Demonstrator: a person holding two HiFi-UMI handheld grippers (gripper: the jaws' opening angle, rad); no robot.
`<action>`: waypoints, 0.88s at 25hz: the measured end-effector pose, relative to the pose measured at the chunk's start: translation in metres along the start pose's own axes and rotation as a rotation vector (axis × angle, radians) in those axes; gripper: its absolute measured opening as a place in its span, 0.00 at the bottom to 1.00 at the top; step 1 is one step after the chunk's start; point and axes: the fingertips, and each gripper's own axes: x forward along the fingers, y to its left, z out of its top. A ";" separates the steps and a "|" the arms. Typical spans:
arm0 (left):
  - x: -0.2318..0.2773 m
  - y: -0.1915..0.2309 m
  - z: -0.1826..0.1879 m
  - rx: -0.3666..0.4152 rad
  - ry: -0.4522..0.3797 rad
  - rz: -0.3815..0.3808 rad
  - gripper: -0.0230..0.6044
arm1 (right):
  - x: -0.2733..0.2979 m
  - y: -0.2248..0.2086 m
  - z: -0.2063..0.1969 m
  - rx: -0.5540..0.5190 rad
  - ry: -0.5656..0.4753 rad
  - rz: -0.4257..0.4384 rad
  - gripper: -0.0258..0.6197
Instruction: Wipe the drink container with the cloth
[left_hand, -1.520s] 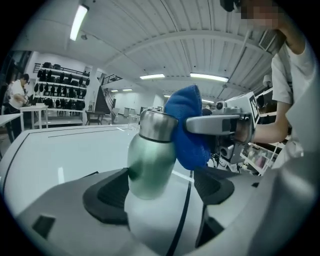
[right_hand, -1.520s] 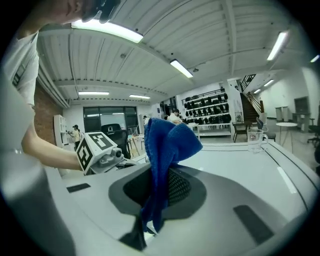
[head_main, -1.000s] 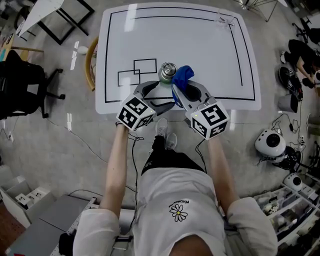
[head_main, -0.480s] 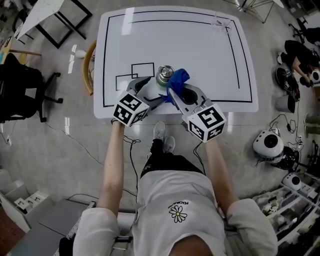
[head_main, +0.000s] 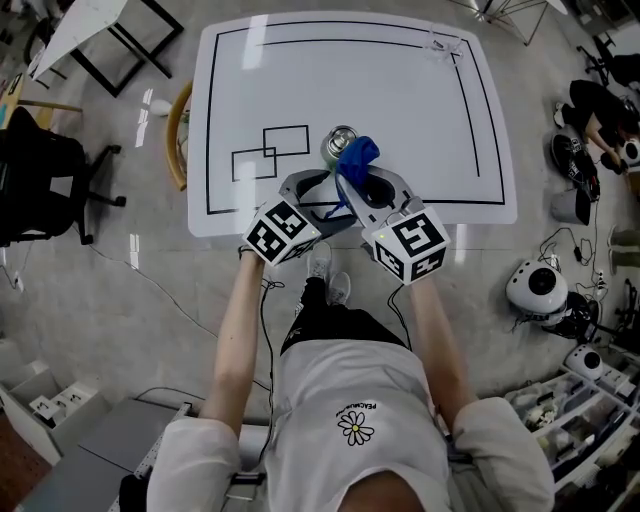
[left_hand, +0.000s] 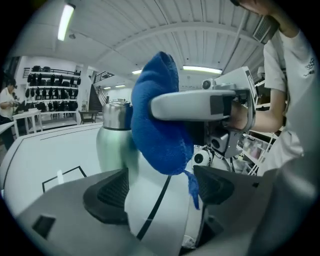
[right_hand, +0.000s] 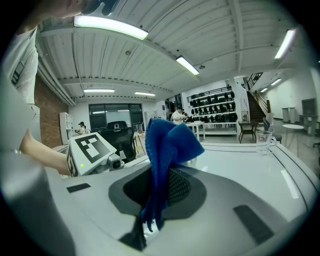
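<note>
A silver drink container (head_main: 340, 141) stands upright near the front middle of the white table (head_main: 400, 90). My right gripper (head_main: 362, 180) is shut on a blue cloth (head_main: 357, 157), which hangs against the container's right side. In the right gripper view the cloth (right_hand: 167, 145) bunches up from between the jaws. My left gripper (head_main: 318, 192) is open, a little short of the container, with nothing between its pads. In the left gripper view the container (left_hand: 111, 137) stands ahead at left, and the cloth (left_hand: 160, 125) partly covers it.
Two overlapping black outlined rectangles (head_main: 270, 152) lie left of the container. A clear glass (head_main: 440, 40) stands at the table's far right corner. A wooden chair (head_main: 178, 125) sits by the left edge. The table's front edge runs just under both grippers.
My left gripper has come away from the container, back toward the front edge and to the right. The right gripper keeps the cloth at the container's side.
</note>
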 end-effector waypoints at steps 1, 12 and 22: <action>0.002 -0.002 0.000 0.000 -0.003 -0.003 0.67 | 0.001 0.001 0.001 0.002 -0.003 -0.001 0.11; -0.014 0.064 0.009 -0.050 -0.053 0.079 0.67 | 0.000 -0.001 0.000 0.007 0.000 -0.024 0.11; 0.004 -0.014 -0.001 -0.030 -0.013 -0.061 0.67 | -0.002 -0.008 0.001 -0.010 -0.006 -0.075 0.11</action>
